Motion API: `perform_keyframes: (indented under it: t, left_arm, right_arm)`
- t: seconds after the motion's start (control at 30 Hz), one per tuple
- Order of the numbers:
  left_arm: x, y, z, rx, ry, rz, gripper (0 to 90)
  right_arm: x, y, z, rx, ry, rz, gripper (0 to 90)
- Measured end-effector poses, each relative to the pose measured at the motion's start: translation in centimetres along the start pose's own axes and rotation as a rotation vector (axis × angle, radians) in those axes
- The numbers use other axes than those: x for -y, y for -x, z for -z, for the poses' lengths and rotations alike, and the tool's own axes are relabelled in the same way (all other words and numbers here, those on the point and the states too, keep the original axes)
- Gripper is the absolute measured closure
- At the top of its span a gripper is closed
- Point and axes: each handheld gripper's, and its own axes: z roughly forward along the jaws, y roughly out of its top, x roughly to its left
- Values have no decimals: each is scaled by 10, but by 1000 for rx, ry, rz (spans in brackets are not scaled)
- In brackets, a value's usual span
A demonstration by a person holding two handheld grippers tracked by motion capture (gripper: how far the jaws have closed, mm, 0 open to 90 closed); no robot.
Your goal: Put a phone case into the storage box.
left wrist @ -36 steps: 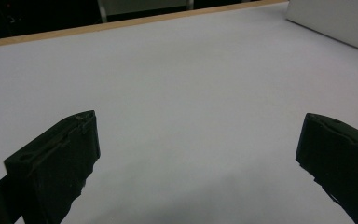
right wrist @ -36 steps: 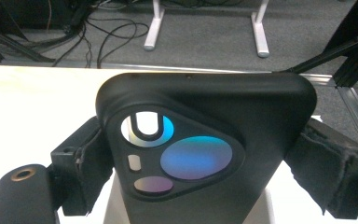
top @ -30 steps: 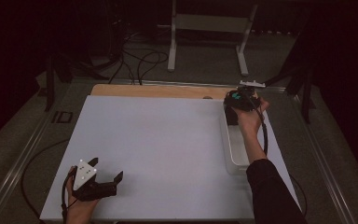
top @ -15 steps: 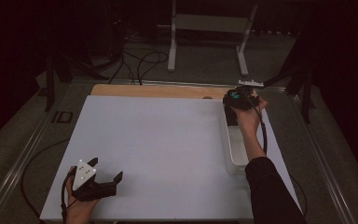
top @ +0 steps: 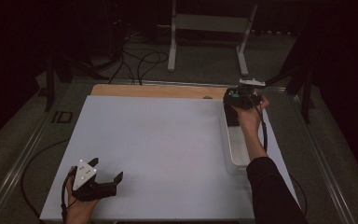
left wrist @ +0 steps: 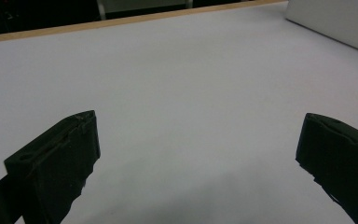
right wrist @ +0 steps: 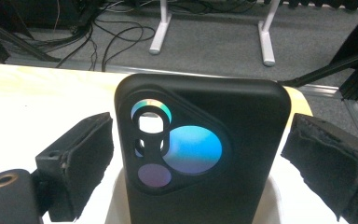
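Observation:
A black phone (right wrist: 200, 140) stands upright with its camera side toward me, its lower end in a white bin (right wrist: 279, 205). It is between the jaws of my right gripper (right wrist: 198, 144), which have just been opening and stand wide beside its two edges. In the high view that right gripper (top: 240, 95) is at the far end of the bin (top: 235, 154), at the table's right side. My left gripper (top: 108, 170) rests open near the front left corner. Between the left gripper's jaws (left wrist: 198, 126) there is bare white mat.
A white mat (top: 158, 149) covers most of the table, with a wooden strip (top: 158, 91) along its far edge. The bin's side (left wrist: 335, 23) shows far off in the left gripper view. Cables and a metal stand (top: 209, 23) are on the floor beyond the table.

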Motion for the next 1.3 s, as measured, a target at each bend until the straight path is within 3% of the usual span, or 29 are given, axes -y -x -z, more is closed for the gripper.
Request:
perform_keyframes:
  t: [0.43, 0.7, 0.83, 1.03, 1.17, 1.3]
  left_arm:
    - [-1, 1, 0, -1, 1, -4, 0]
    - [-1, 2, 0, -2, 4, -6, 0]
    - [-2, 2, 1, -6, 9, -9, 0]
    - [-3, 4, 1, -19, 6, -39, 0]
    - [-4, 5, 3, -20, 16, -43, 0]
    - [-5, 5, 5, -22, 26, -41, 0]
  right_arm:
    - [-2, -3, 24, -40, 27, 34, 75]
    - [8, -9, 55, -136, 42, 52, 76]
    - [18, -16, 71, -175, 41, 101, 76]
    - [29, -24, 96, -252, 70, 114, 76]
    - [49, -31, 122, -315, 107, 146, 76]
    - [62, -32, 134, -340, 128, 142, 76]
